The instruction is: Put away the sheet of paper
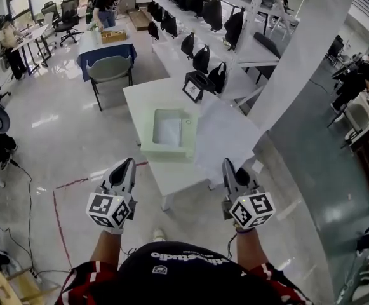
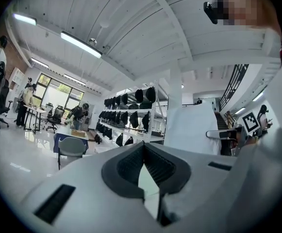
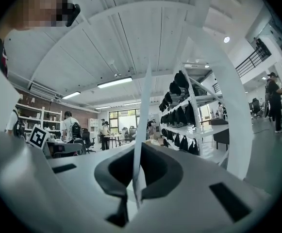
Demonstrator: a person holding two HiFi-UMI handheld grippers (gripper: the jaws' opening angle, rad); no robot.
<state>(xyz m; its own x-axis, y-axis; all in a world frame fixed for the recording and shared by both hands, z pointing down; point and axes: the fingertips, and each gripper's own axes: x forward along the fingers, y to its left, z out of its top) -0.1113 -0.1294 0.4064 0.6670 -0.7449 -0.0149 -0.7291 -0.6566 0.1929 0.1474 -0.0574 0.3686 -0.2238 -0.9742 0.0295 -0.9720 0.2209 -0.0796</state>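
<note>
right gripper has the sheet of paper pinched at its near edge, jaws clamped tight on it, and in the right gripper view the right gripper shows the sheet edge-on, a thin white line rising straight up from between the pads. over on the left, the left gripper is closed with nothing in it, and its own view shows its tips meeting with only a sliver of gap lower down. from that side the paper shows as a broad white panel off to the right. both grippers point level toward the white table ahead. the sheet hangs out over the table's right half, just beside the pale green box, which sits open-topped near the table's front edge, between the two grippers' lines.
</note>
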